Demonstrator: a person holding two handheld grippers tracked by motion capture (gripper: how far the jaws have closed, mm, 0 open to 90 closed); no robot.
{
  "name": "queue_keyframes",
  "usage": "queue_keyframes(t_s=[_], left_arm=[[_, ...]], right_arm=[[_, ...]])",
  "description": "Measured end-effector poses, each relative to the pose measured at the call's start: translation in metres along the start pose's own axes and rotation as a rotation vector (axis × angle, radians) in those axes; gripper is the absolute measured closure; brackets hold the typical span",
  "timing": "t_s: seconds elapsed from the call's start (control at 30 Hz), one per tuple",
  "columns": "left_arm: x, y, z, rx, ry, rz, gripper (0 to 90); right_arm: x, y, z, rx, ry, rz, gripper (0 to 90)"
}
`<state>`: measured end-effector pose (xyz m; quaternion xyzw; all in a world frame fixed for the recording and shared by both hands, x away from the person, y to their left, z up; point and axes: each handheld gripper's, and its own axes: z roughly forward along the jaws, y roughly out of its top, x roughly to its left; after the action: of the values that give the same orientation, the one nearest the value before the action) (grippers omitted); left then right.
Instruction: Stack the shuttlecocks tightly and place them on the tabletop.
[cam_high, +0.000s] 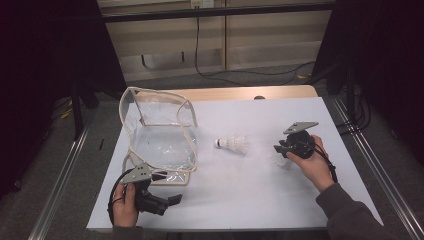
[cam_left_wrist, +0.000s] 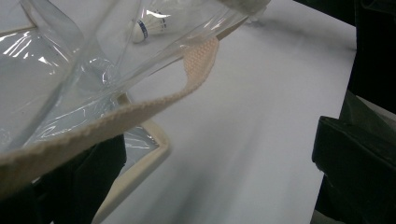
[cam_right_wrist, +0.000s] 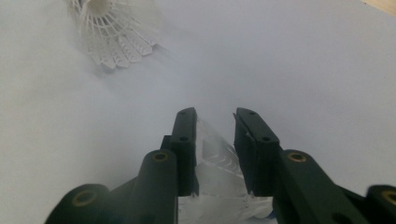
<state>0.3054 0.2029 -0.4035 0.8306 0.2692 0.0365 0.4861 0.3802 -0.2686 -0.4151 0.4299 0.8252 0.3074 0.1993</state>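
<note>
My right gripper (cam_right_wrist: 215, 154) squeezes a white shuttlecock (cam_right_wrist: 219, 172) near the counter's (cam_high: 240, 200) right edge. My left gripper (cam_high: 162, 192) pinches the clear bag's strap (cam_left_wrist: 140, 109) near the left corner.

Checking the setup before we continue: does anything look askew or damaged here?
Nothing looks damaged. The clear bag sags lopsided, its strap over the left gripper. One shuttlecock lies sideways; the right gripper pinches another shuttlecock.
</note>
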Motion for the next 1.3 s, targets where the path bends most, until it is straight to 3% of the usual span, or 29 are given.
queue_keyframes(t_s=[0.17,0.37,0.6,0.7,0.93,1.3], left_arm=[[0.0,0.0,0.0,-0.001,0.001,-0.001,3.1],[0.0,0.0,0.0,-0.001,0.001,-0.004,3.0],[-0.001,0.0,0.0,-0.002,0.001,-0.004,2.9],[0.0,0.0,0.0,-0.002,0.002,0.003,3.0],[0.0,0.0,0.0,-0.002,0.001,-0.001,2.9],[0.0,0.0,0.0,-0.001,0.003,-0.001,3.0]], right_arm=[[0.0,0.001,-0.003,-0.003,-0.019,-0.027,81.6],[0.0,0.003,-0.009,-0.031,-0.012,-0.028,87.3],[0.007,0.009,-0.011,-0.062,0.041,-0.023,88.1],[0.011,0.012,-0.01,-0.083,0.091,-0.007,88.1],[0.018,0.016,-0.007,-0.109,0.137,-0.001,88.0],[0.011,0.008,-0.003,-0.116,0.149,0.04,86.9]])
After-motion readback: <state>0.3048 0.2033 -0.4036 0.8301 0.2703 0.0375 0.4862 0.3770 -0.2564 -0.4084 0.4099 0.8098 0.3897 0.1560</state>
